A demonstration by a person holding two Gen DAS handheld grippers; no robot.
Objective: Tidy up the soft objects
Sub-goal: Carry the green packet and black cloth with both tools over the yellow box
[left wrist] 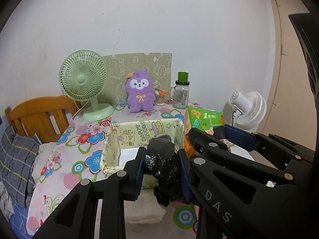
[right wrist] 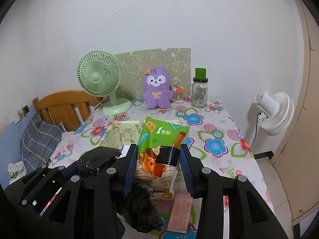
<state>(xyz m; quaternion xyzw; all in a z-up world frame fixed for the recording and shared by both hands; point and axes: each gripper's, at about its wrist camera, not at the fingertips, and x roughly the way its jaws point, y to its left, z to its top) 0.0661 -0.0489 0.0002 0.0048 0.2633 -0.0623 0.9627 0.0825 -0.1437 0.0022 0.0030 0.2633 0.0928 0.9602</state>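
Left gripper (left wrist: 162, 167): matte black plastic linkage arms, round silver pivot pins, blue ribbed pads on inner finger faces, white letters "DAS" along one arm. Right gripper (right wrist: 158, 166): same black frame, silver pins, blue ribbed pads; triangular cut-outs in arms.

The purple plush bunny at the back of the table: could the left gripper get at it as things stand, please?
Probably not yet: the left gripper is shut on a crumpled black plastic bag, and the yellow fabric basket stands before the purple plush bunny.
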